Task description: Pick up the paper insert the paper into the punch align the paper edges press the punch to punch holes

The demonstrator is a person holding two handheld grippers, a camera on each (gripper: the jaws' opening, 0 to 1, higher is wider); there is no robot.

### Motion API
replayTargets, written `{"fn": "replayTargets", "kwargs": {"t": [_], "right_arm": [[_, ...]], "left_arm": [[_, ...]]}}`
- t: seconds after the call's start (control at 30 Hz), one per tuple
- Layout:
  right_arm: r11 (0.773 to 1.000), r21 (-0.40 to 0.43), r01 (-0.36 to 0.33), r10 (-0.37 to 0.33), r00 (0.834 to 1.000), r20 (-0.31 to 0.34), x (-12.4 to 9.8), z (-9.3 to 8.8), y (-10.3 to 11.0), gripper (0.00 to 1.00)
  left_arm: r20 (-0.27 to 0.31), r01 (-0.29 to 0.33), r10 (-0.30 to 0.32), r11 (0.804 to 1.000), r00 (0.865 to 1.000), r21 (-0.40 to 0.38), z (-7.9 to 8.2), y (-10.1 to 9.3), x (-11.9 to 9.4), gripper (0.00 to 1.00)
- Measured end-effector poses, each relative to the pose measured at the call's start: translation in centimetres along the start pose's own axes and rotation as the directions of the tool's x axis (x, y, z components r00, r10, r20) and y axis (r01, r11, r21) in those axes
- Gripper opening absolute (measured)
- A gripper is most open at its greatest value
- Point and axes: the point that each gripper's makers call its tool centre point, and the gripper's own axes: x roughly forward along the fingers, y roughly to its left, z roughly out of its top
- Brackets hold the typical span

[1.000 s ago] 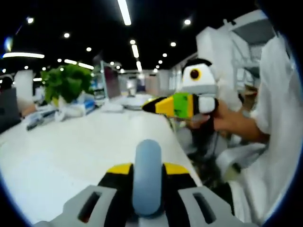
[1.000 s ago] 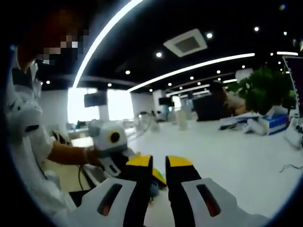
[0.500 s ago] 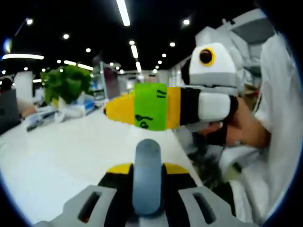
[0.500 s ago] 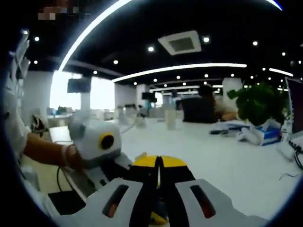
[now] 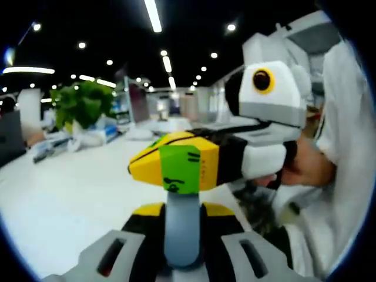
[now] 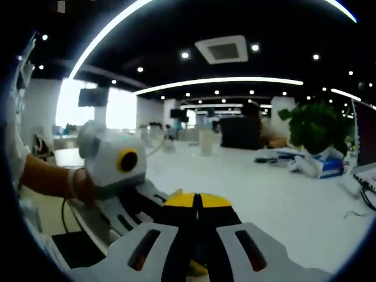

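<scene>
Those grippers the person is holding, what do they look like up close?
Each gripper has a grey-white body, black jaws with yellow tips, and a grey box with a yellow-ringed lens. The right gripper has a green patch with black marks. The left gripper matches. The person's sleeve is white.

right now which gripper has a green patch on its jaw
The right gripper, seen in the left gripper view: green patch on its yellow tip. The left gripper has none.

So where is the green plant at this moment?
In the left gripper view the green plant stands far left on the white table, beside a blue tissue box.
</scene>
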Motion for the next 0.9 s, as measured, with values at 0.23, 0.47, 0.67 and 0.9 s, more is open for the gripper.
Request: {"fn": "replayTargets", "kwargs": {"t": [0.23,0.47,0.67,0.9], "right_arm": [[0.996,0.085,0.036,-0.039,0.999,0.028,-0.2,-0.9,-0.8,0.02],[0.97,0.235,0.058,-0.056,0.998,-0.016,-0.2,-3.8,-1.8,0.02],[0.962,0.27,0.052,-0.06,0.998,0.02,-0.2,-3.3,-1.8,0.02],[0.97,0.237,0.05,-0.06,0.998,0.035,-0.4,-2.6,-1.5,0.03]], "left_arm": [[-0.003,-0.001,0.001,1.0,1.0,-0.002,-0.2,0.7,-0.1,0.26],[-0.004,-0.002,0.002,1.0,1.0,-0.004,-0.1,-0.4,0.1,0.26],[-0.005,-0.003,0.003,1.0,1.0,-0.003,-0.1,-1.5,0.3,0.26],[-0.006,-0.002,0.002,1.0,1.0,-0.021,-0.1,-2.1,0.5,0.26]]}}
